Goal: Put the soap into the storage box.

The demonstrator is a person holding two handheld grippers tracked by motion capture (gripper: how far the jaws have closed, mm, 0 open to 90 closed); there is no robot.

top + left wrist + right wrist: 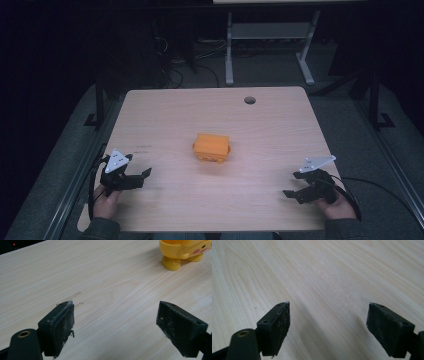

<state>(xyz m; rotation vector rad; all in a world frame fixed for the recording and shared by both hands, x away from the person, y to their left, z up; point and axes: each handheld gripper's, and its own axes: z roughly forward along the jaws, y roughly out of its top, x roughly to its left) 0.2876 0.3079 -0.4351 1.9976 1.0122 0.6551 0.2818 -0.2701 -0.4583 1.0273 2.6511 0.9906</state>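
Orange toy box (212, 147) on stubby feet sits mid-table in the high view, well apart from both grippers; left gripper (142, 176) and right gripper (290, 194) rest near the front edge of the wooden table (280, 125), jaws spread, holding nothing. Left gripper view: left gripper (115, 322) gapes wide, and the toy's yellow foot and painted cheek (183, 252) sit far off to the upper right, so a straight push forward would likely miss or clip that foot and tip it. Right gripper view: right gripper (328, 323) also spread over bare wood; a one-sided pinch from here could skid the light toy across the table.
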